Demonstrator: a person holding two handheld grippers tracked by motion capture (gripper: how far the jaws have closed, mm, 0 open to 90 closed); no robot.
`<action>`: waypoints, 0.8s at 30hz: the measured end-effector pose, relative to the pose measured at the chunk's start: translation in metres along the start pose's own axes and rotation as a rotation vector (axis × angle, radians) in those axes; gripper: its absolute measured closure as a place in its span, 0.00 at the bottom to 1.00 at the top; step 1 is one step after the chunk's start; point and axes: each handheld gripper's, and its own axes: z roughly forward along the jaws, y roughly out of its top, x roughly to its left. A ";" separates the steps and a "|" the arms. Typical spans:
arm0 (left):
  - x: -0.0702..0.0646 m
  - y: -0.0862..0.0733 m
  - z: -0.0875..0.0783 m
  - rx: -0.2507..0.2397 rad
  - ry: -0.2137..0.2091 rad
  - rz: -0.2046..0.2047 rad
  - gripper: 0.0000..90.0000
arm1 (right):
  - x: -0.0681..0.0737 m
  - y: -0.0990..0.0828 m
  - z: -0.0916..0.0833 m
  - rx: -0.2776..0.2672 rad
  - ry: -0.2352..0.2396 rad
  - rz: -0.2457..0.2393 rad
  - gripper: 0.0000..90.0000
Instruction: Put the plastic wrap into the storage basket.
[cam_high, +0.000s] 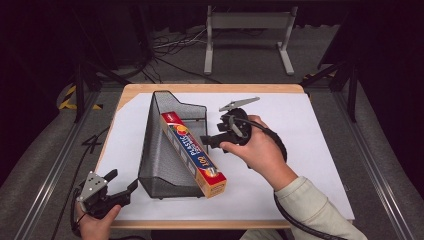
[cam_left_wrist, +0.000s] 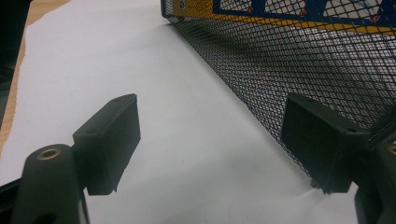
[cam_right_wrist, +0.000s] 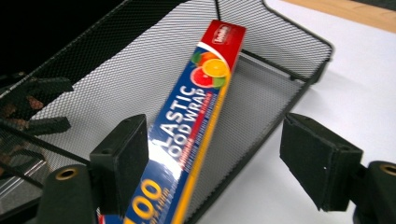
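A black wire-mesh basket (cam_high: 160, 150) stands on the white sheet, narrow at the back and wide at the front. A long plastic wrap box (cam_high: 192, 152) lies slanted along its right side, with the near end sticking out over the front. My right gripper (cam_high: 207, 141) hovers just right of the box's middle, jaws open and nothing between them. In the right gripper view the box (cam_right_wrist: 196, 107) runs up from behind the left pad inside the basket (cam_right_wrist: 116, 60). My left gripper (cam_high: 123, 179) rests open at the table's front left, facing the mesh wall (cam_left_wrist: 303, 60).
A white paper sheet (cam_high: 300, 145) covers most of the wooden table (cam_high: 210, 88). Beyond the table a grey metal stand (cam_high: 247, 30) and loose cables sit on the floor. Metal frame rails run along both sides of the table.
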 end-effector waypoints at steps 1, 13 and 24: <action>0.000 0.000 0.000 -0.001 0.001 -0.003 0.23 | -0.003 -0.002 -0.004 -0.001 -0.004 -0.002 0.26; 0.000 -0.001 0.001 0.010 -0.006 0.007 0.23 | -0.039 -0.021 -0.049 -0.024 -0.062 0.027 0.23; 0.001 -0.001 0.001 0.011 -0.001 0.001 0.23 | -0.069 -0.057 -0.070 -0.065 -0.136 -0.030 0.19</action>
